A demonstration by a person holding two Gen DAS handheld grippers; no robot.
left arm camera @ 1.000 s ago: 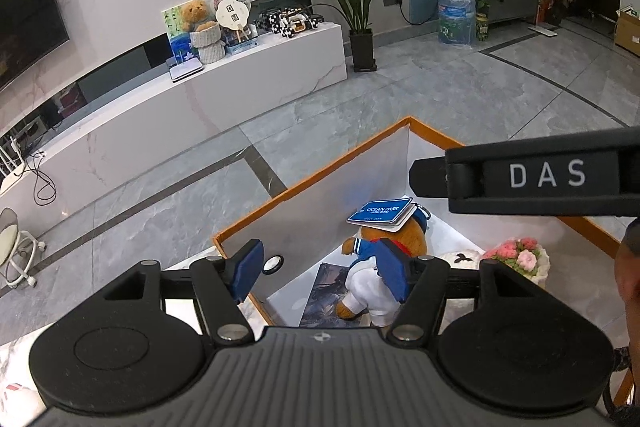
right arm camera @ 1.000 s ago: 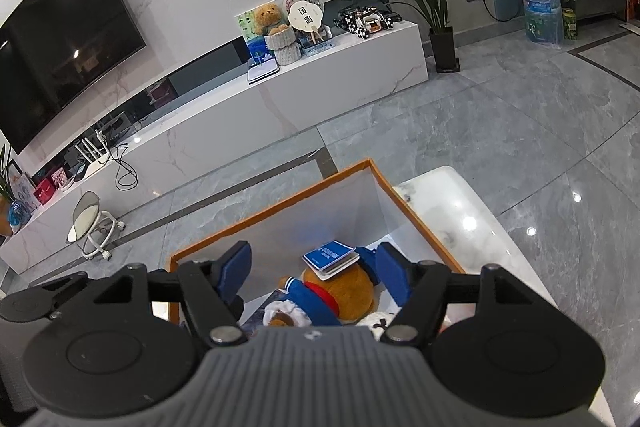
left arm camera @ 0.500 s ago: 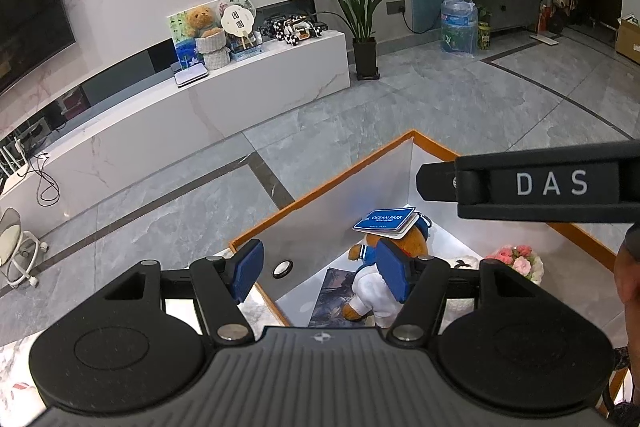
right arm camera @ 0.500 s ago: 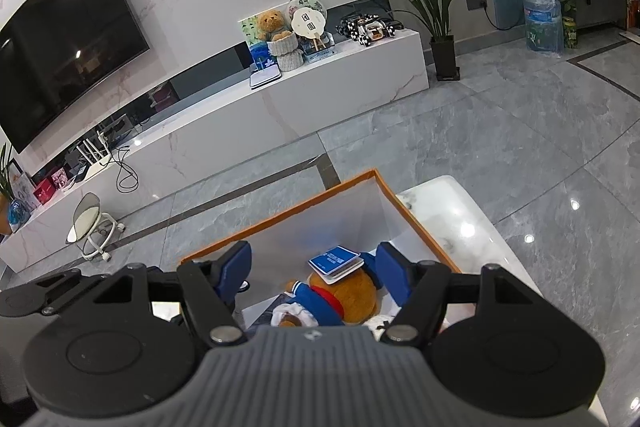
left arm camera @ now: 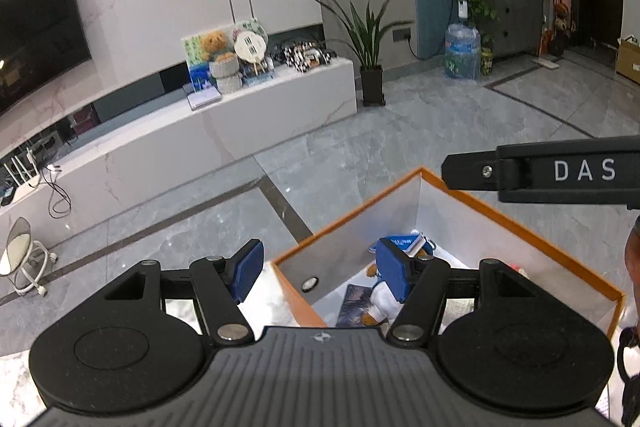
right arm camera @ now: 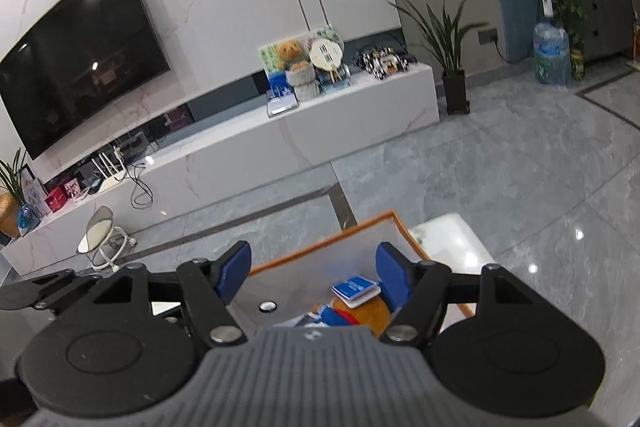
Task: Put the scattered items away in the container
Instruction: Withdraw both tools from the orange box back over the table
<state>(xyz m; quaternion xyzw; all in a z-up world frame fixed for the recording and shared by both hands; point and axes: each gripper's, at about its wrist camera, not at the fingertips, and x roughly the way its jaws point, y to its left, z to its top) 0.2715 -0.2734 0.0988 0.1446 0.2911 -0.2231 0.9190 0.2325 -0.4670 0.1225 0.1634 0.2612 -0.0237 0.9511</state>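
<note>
Left gripper (left arm camera: 318,269): jaws apart, empty, low centre of left view. Orange-rimmed container (left arm camera: 520,223) lower right; plush bear (right arm camera: 360,311) and blue booklet (right arm camera: 355,289) inside. Right gripper (right arm camera: 312,269): jaws apart, empty, above container.

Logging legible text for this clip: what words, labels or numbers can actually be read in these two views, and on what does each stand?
"DAS": white letters on the right gripper's black finger, seen in the left wrist view.
Blue booklet on the plush toy in the orange-rimmed box: white print, too blurred.
Round fan on the TV console: dark marks, unreadable.
Water jug label: too small.
</note>
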